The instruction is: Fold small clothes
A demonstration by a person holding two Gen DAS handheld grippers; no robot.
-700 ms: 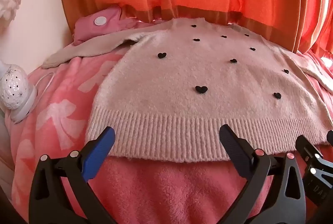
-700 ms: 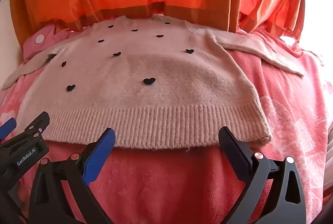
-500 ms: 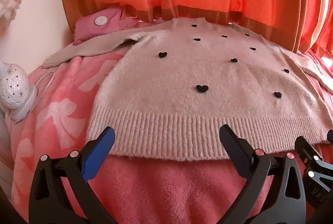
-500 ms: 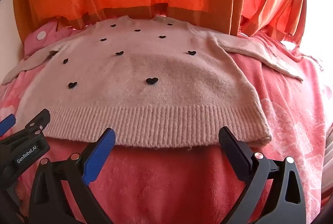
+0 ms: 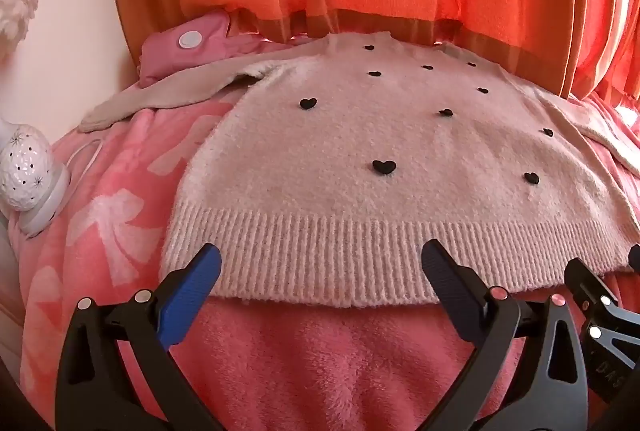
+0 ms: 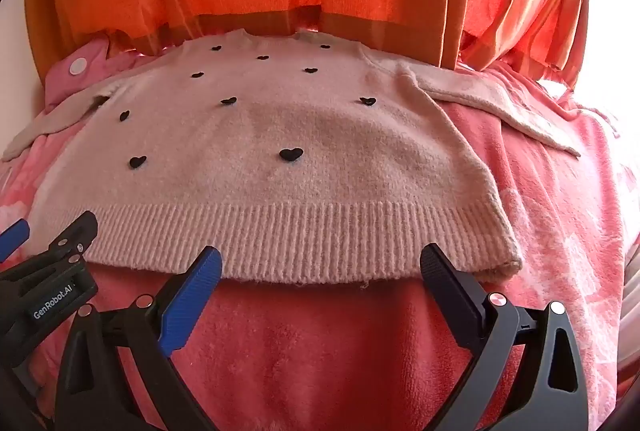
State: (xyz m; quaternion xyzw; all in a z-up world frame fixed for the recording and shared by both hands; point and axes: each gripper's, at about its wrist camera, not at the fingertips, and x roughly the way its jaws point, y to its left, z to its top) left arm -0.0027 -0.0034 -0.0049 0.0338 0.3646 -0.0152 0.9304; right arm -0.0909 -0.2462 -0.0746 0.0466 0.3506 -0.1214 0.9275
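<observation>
A pale pink heart-dotted sweater (image 5: 360, 159) lies flat on a pink blanket (image 5: 304, 359), ribbed hem (image 6: 288, 239) running nine to three o'clock (neckline at twelve), just ahead of the released, empty left gripper (image 5: 320, 267) and right gripper (image 6: 320, 267).

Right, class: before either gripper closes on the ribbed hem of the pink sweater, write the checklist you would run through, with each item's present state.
1. Left gripper open: ok, jaws spread wide.
2. Right gripper open: ok, jaws spread wide.
3. Sweater lying flat, front up: ok, hearts face up, body smooth.
4. Ribbed hem reachable: ok, it lies just ahead of both grippers, nothing on it.
5. Sleeves spread out: ok, left sleeve and right sleeve both lie out to the sides on the pink blanket.
6. Fingertips touching the hem: cannot tell, they overlap its edge in both views.
</observation>
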